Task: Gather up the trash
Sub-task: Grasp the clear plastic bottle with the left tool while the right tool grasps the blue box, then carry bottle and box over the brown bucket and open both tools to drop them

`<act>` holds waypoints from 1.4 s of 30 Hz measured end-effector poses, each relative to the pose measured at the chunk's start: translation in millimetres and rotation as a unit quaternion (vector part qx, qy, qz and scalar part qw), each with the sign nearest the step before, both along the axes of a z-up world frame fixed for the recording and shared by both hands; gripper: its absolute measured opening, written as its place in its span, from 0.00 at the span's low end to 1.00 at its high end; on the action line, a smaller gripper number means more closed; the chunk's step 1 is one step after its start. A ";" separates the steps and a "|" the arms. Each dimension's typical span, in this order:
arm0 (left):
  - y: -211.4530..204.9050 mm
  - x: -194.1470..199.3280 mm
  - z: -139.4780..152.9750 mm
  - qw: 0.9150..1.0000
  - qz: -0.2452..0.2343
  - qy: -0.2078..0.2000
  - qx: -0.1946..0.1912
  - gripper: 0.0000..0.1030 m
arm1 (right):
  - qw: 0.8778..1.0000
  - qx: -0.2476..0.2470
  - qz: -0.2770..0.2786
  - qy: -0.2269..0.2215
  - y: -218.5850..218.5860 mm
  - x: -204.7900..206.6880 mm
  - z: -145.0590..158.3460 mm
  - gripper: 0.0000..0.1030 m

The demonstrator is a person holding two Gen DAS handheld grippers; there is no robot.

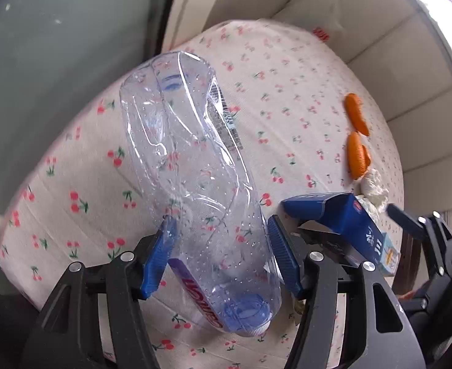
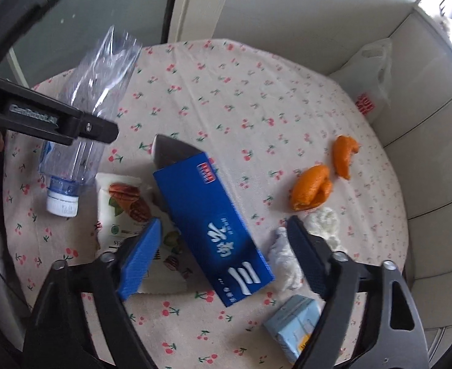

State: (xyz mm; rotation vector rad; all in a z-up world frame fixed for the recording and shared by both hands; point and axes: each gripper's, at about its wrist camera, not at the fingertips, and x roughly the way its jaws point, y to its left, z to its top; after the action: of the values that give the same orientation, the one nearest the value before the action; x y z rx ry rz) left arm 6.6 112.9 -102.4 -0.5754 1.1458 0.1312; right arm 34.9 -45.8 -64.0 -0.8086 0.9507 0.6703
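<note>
Gripping the bottle in your left claw, you find the blue box between your right claw's spread fingers, long axis running diagonally away.

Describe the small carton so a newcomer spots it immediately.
Start at the round cherry-print table. Near its front edge, by the right gripper, lies a big dark-blue box. The carton sits just nearer: pale blue, much smaller, unlike the white tissues alongside.

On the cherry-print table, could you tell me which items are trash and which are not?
Trash:
clear crushed plastic bottle
blue cardboard box
orange peels
crumpled white tissue
pecan snack wrapper
small pale-blue carton

Not trash:
cherry-print tablecloth
white plastic bag
</note>
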 end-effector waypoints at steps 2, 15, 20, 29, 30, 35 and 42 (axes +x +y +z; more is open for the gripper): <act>-5.2 0.1 9.0 1.000 -0.012 -0.019 0.012 0.59 | 1.000 -0.012 0.000 0.006 2.7 1.2 -7.6 0.69; -6.1 7.4 30.8 0.996 -0.017 -0.084 0.006 0.58 | 0.992 0.085 -0.065 0.072 -10.0 19.6 7.5 0.36; -12.7 10.0 42.7 0.994 -0.028 -0.110 0.008 0.58 | 0.986 0.129 -0.099 0.037 -26.7 18.8 38.5 0.36; -34.1 16.5 87.6 0.978 -0.072 -0.195 0.032 0.58 | 0.965 0.202 -0.161 -0.050 -60.1 14.4 98.0 0.36; -37.4 21.3 91.4 0.976 -0.078 -0.200 0.028 0.58 | 0.961 0.211 -0.169 -0.059 -65.3 12.8 103.7 0.36; -51.4 47.2 108.4 0.971 -0.092 -0.221 -0.001 0.58 | 0.934 0.246 -0.234 -0.112 -104.3 13.0 130.0 0.37; -104.0 76.3 125.6 0.956 -0.144 -0.256 -0.009 0.58 | 0.895 0.247 -0.328 -0.174 -166.2 18.3 146.2 0.37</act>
State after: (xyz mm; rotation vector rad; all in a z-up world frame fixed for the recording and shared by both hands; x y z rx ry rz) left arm 82.9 8.9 23.2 -0.4173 0.7121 -0.2681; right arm 53.3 -212.1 82.3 -0.1128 0.6203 0.1412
